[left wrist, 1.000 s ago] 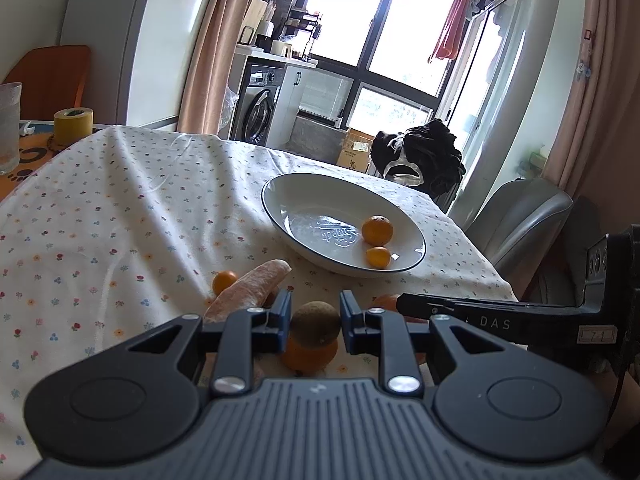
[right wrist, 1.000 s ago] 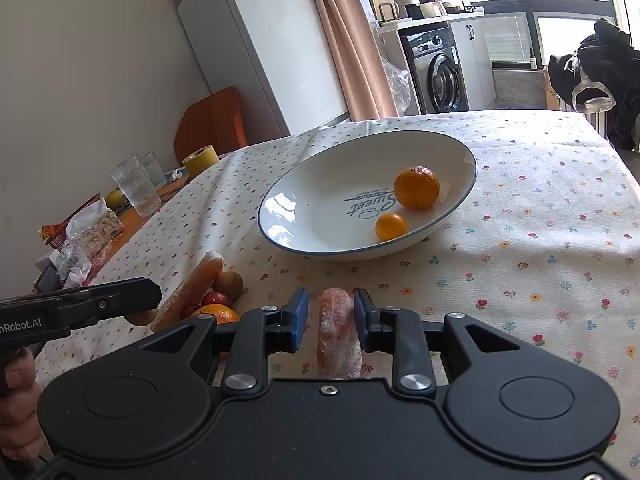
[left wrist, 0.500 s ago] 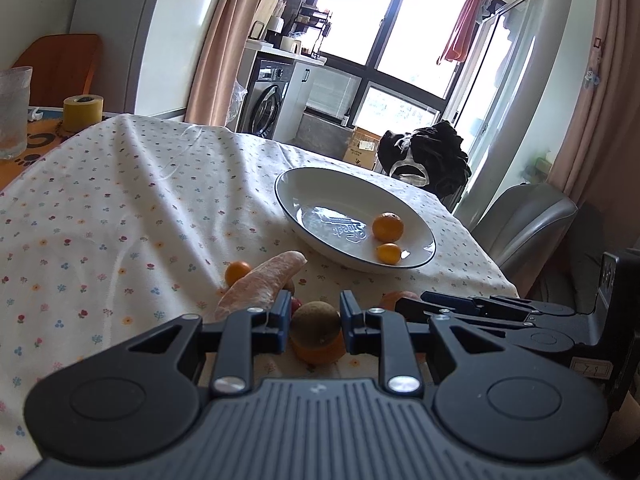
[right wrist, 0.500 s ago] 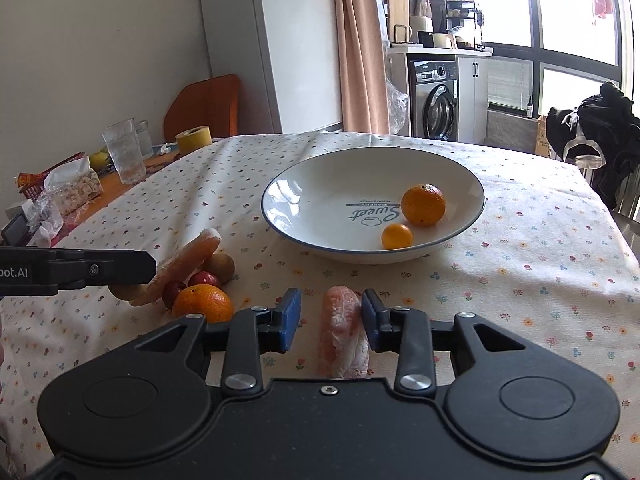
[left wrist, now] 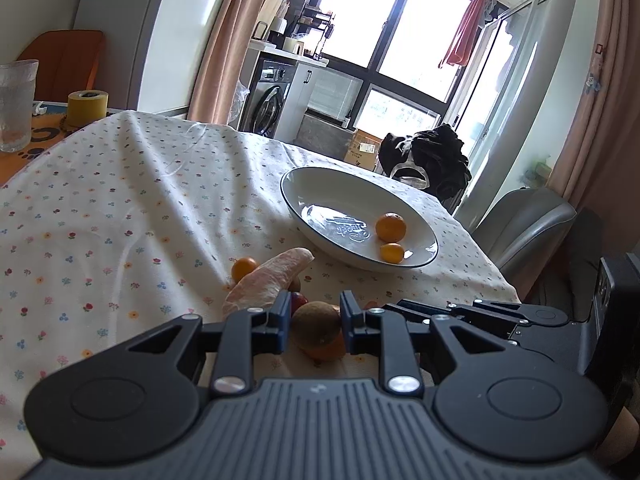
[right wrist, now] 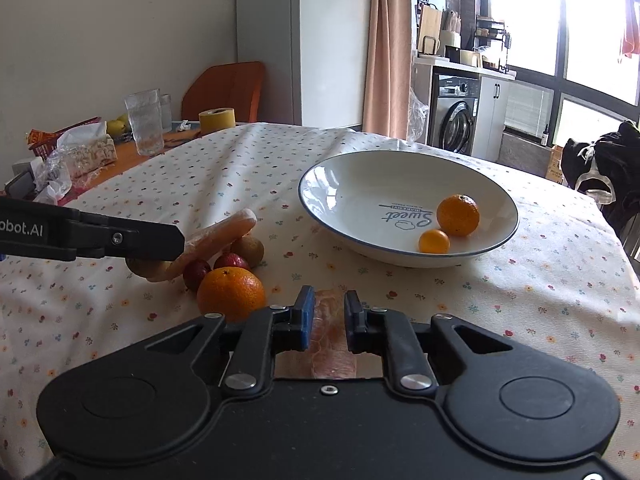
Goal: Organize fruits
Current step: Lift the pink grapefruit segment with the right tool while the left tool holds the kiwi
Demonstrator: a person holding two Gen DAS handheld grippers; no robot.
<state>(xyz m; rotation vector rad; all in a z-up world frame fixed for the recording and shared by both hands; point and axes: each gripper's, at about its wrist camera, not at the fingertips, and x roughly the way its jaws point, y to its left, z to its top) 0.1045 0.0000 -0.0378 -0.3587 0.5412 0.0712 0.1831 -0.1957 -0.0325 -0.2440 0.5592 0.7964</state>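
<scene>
- Near the front edge of the desk (right wrist: 540, 288), on the flowered cloth, your loose fruit sits in one cluster: an orange (right wrist: 231, 293), two small red fruits (right wrist: 231, 261), a brown kiwi (right wrist: 248, 249) behind them, and a long pale wrapped fruit piece (right wrist: 216, 236) lying across the top.
- Bowl (right wrist: 360, 184) stands just beyond the cluster and already holds a mandarin (right wrist: 457, 215) and a smaller kumquat (right wrist: 434, 241), touching or nearly so.
- Left gripper (left wrist: 315, 322): jaws closed to a narrow gap on a second brown kiwi (left wrist: 316, 323). Contact looks made on both sides, so I read it as pinched. An orange shape shows just below it.
- Right gripper (right wrist: 326, 322): jaws partly spread around a pink film-wrapped segment (right wrist: 330, 336). Pads sit beside the wrap; I cannot tell whether they press it.
- Handling, judged: kiwi is light, firm-skinned and round, so grip across its middle and keep pressure modest.
- Wrapped segment is likely soft, and its film slippery. Take it at mid-length, closing slowly; a hard squeeze would crush it.
- Next call, judged: carry each piece over the bowl rim and release low, clear of the two citrus.
</scene>
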